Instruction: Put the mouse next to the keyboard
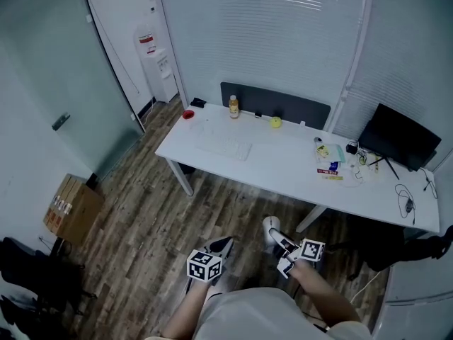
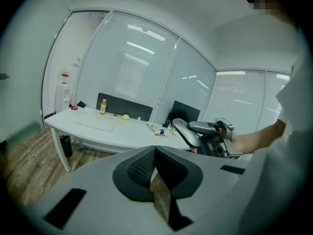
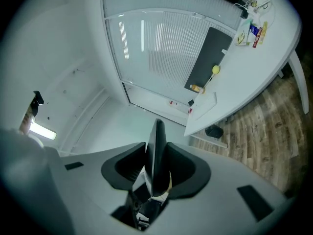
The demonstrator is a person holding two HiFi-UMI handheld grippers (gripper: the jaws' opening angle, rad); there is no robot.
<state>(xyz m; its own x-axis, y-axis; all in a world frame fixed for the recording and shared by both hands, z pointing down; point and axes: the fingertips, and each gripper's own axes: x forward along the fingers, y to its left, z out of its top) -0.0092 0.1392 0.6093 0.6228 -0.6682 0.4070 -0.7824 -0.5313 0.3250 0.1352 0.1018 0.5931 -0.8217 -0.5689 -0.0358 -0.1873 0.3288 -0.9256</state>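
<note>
I stand back from the white desk (image 1: 283, 168), over the wooden floor. My right gripper (image 1: 282, 245) is shut on the mouse (image 1: 271, 227), which looks pale from above. In the right gripper view the mouse (image 3: 156, 153) stands edge-on between the pads. The left gripper view shows it from the side, grey and dark (image 2: 186, 131). My left gripper (image 1: 220, 246) hangs to the left of it, jaws shut with nothing between them (image 2: 155, 153). The white keyboard (image 1: 225, 146) lies on the desk's left half, and the left gripper view also catches this keyboard (image 2: 95, 124).
On the desk are a bottle (image 1: 233, 107), a yellow ball (image 1: 275, 122), a small red object (image 1: 187, 114), small packets (image 1: 330, 160), a black monitor (image 1: 398, 144) and cables (image 1: 407, 201). A cardboard box (image 1: 71, 207) and a water dispenser (image 1: 161, 73) stand on the left.
</note>
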